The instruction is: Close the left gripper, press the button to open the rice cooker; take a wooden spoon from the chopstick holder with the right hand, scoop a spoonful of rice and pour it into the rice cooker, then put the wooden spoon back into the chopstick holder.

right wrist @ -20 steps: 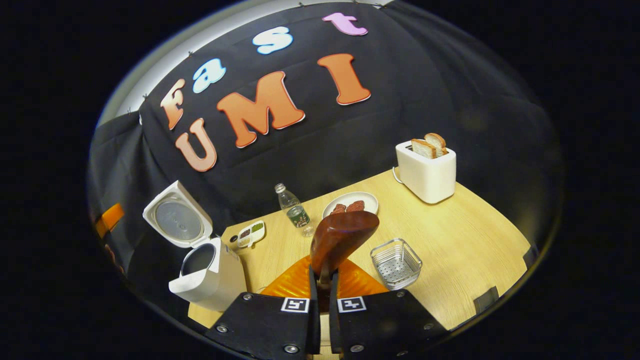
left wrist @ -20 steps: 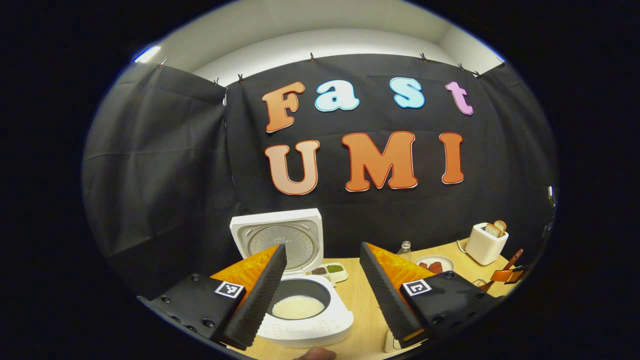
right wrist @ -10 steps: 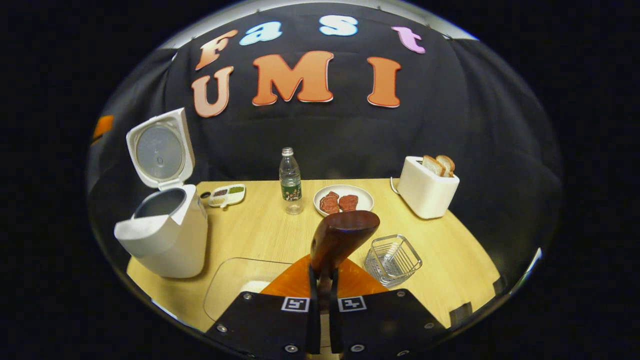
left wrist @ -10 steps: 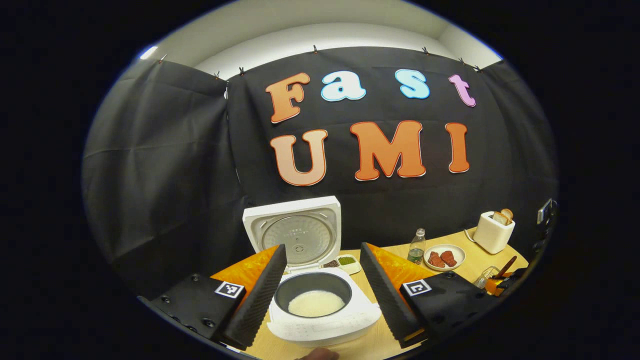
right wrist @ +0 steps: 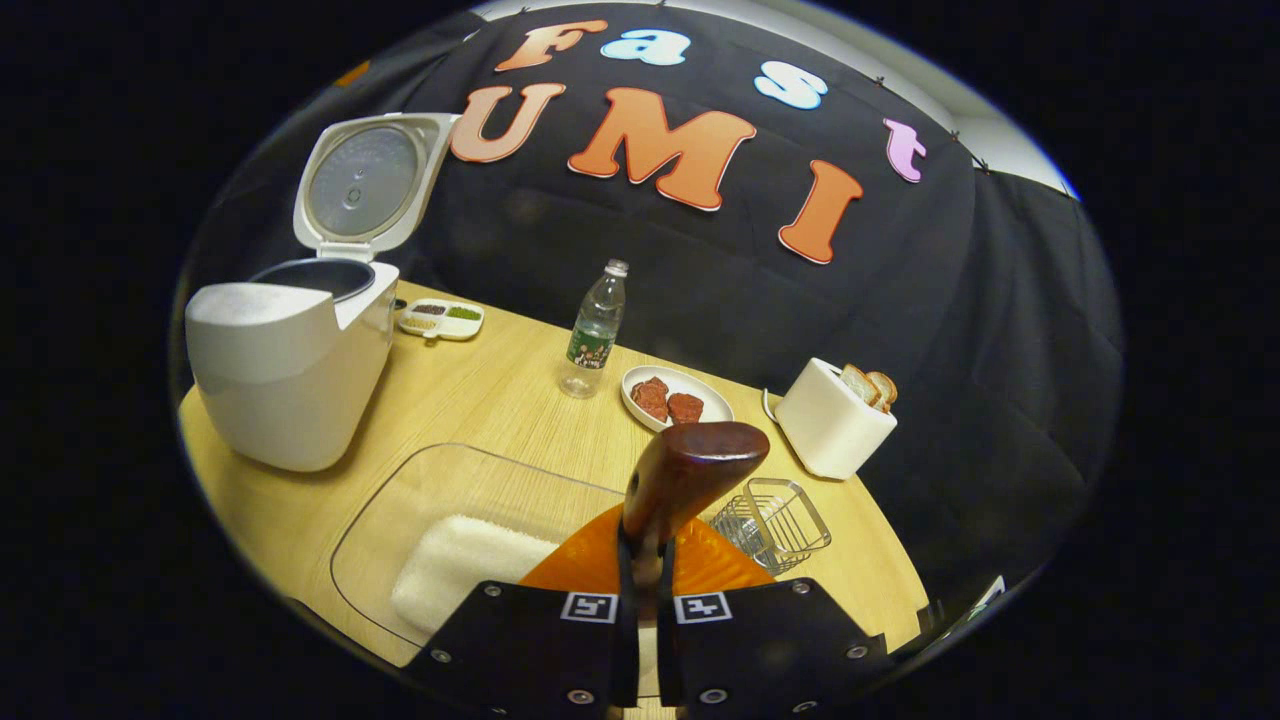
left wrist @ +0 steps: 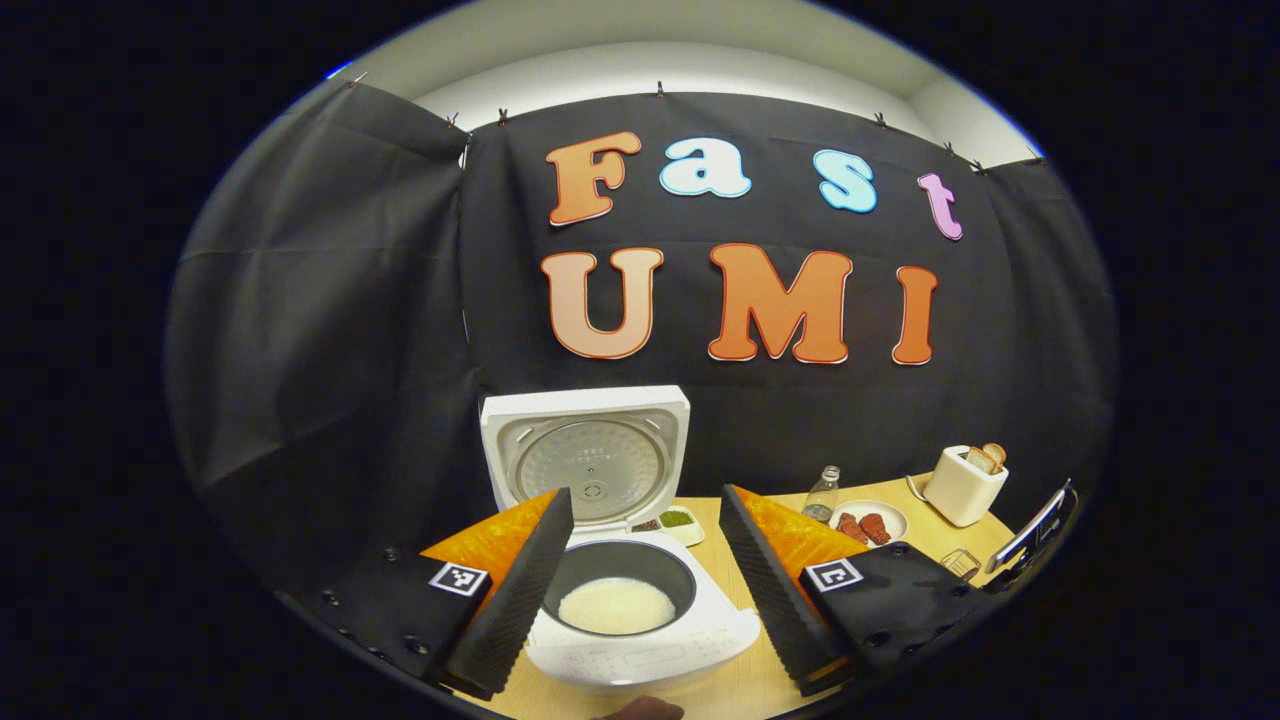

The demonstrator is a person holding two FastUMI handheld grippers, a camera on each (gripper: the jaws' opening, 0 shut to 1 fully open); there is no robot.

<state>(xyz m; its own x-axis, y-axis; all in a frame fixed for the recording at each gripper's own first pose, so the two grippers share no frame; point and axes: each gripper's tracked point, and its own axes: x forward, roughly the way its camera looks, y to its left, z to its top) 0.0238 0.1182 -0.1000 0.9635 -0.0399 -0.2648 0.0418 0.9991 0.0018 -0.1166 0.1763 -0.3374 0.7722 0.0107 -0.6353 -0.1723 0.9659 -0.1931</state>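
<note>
- Pale wooden worktop (right wrist: pixel 500 390) inside a black-draped booth, cloth wall behind.
- Rice cooker (right wrist: pixel 285 365) at the worktop's left end in the right gripper view, lid (right wrist: pixel 365 185) swung up and back; in the left gripper view, white rice (left wrist: pixel 617 605) lying in the dark inner pot.
- Left gripper (left wrist: pixel 645 540) spread wide, nothing between the fingers, poised above the open cooker.
- Right gripper (right wrist: pixel 645 560) pressed together on the handle of the wooden spoon (right wrist: pixel 685 475), bowl end up and forward.
- Clear tray (right wrist: pixel 440 525) at the near edge, directly below the right gripper, with a heap of white rice (right wrist: pixel 465 565) in it.
- Wire chopstick holder (right wrist: pixel 775 515) just right of the spoon, near the right edge, between tray and toaster.
- White toaster (right wrist: pixel 830 425) with two bread slices standing up, toward the far right edge.
- Plate (right wrist: pixel 675 395) with two reddish pieces, and a water bottle (right wrist: pixel 595 330) beside it, along the far edge.
- Small divided dish (right wrist: pixel 442 320) behind the cooker, at the far edge.
</note>
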